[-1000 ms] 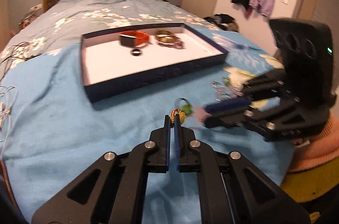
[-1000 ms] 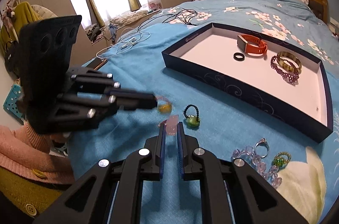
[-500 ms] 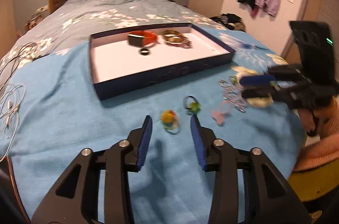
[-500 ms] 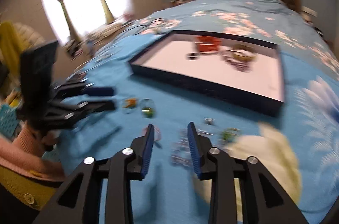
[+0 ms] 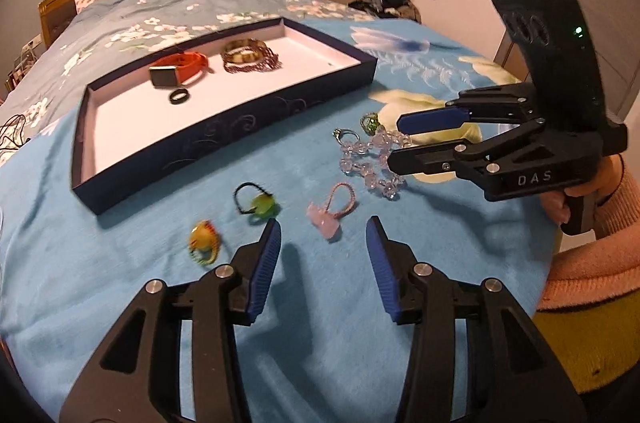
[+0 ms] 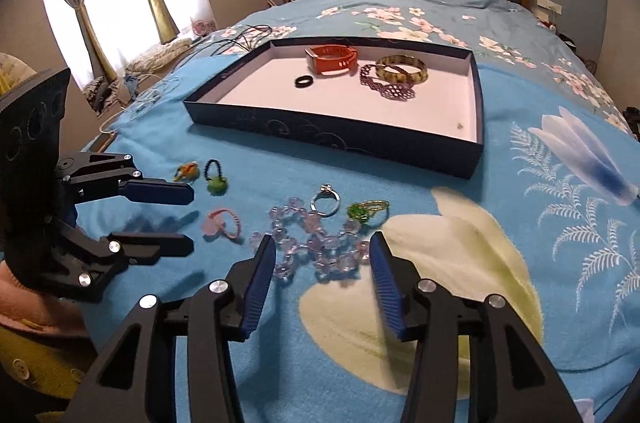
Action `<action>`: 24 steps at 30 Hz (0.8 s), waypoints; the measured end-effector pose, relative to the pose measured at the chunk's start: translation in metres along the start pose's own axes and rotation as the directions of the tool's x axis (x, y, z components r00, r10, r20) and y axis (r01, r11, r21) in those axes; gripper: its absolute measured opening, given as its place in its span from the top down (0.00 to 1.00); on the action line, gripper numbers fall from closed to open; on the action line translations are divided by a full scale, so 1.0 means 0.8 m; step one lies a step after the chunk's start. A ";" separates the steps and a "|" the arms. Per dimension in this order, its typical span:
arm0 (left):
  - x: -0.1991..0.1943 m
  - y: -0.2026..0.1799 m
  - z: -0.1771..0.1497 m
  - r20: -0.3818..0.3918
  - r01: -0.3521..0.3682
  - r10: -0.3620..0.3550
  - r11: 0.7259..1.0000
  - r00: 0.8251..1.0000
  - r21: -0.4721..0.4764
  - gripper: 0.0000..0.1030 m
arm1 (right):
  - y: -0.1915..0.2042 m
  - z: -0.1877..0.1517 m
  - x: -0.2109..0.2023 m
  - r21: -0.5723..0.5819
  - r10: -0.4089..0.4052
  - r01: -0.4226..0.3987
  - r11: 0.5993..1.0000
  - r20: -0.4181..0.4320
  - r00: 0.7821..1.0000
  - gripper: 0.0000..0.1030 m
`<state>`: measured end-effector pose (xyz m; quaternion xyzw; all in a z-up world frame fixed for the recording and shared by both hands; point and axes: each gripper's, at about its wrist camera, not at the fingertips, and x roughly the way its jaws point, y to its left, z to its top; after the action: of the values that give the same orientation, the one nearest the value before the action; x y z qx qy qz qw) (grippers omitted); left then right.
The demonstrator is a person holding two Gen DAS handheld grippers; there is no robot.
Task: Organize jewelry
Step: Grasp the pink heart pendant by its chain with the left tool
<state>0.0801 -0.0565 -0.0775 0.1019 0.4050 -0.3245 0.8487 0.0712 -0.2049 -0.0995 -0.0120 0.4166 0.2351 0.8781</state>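
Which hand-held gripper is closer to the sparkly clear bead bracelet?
Right. The right hand-held gripper is open right at the clear bead bracelet, fingers either side. The left hand-held gripper is off by the pink ring.

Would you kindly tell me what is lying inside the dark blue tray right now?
The tray holds an orange watch, a black ring, a yellow-green bangle and a purple bracelet, plus a tiny speck I cannot identify. The bangle partly covers the bracelet.
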 end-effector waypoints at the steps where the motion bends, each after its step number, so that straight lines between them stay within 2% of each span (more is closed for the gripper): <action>1: 0.005 -0.001 0.002 -0.007 -0.003 0.003 1.000 1.000 0.000 0.57 | -0.001 0.000 0.002 0.002 -0.008 0.008 1.000 -0.003 1.000 0.55; 5: 0.021 -0.005 0.012 -0.031 -0.001 0.001 1.000 1.000 0.004 0.59 | 0.000 -0.001 0.006 -0.001 0.001 -0.001 1.000 -0.007 1.000 0.57; 10: 0.025 -0.002 0.013 -0.039 -0.003 0.002 1.000 0.999 -0.006 0.62 | -0.004 -0.002 0.004 0.007 0.026 -0.026 1.000 -0.006 1.000 0.78; 12: 0.025 -0.001 0.013 -0.039 -0.008 0.007 1.000 0.999 -0.010 0.64 | -0.003 -0.002 0.003 0.006 0.037 -0.037 0.999 -0.006 0.999 0.83; 13: 0.025 -0.001 0.013 -0.039 -0.013 0.013 1.000 0.999 -0.009 0.67 | -0.002 -0.002 0.002 0.003 0.036 -0.036 0.999 -0.006 0.999 0.90; 15: 0.024 0.002 0.013 -0.039 -0.017 0.016 1.000 0.999 -0.020 0.76 | -0.001 -0.002 0.000 0.004 0.048 -0.048 0.999 0.000 0.999 0.98; 16: 0.024 0.004 0.013 -0.040 -0.014 0.013 1.000 0.999 -0.027 0.82 | 0.000 -0.002 -0.001 0.003 0.044 -0.044 0.999 0.003 0.999 0.98; 24: 0.014 0.012 0.008 -0.018 0.001 -0.002 0.998 1.000 -0.069 0.82 | -0.001 0.005 -0.017 0.014 0.074 -0.075 0.997 0.050 0.996 1.00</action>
<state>0.0949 -0.0572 -0.0827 0.0750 0.4237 -0.3099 0.8478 0.0673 -0.2103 -0.0869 0.0162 0.3970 0.2645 0.8787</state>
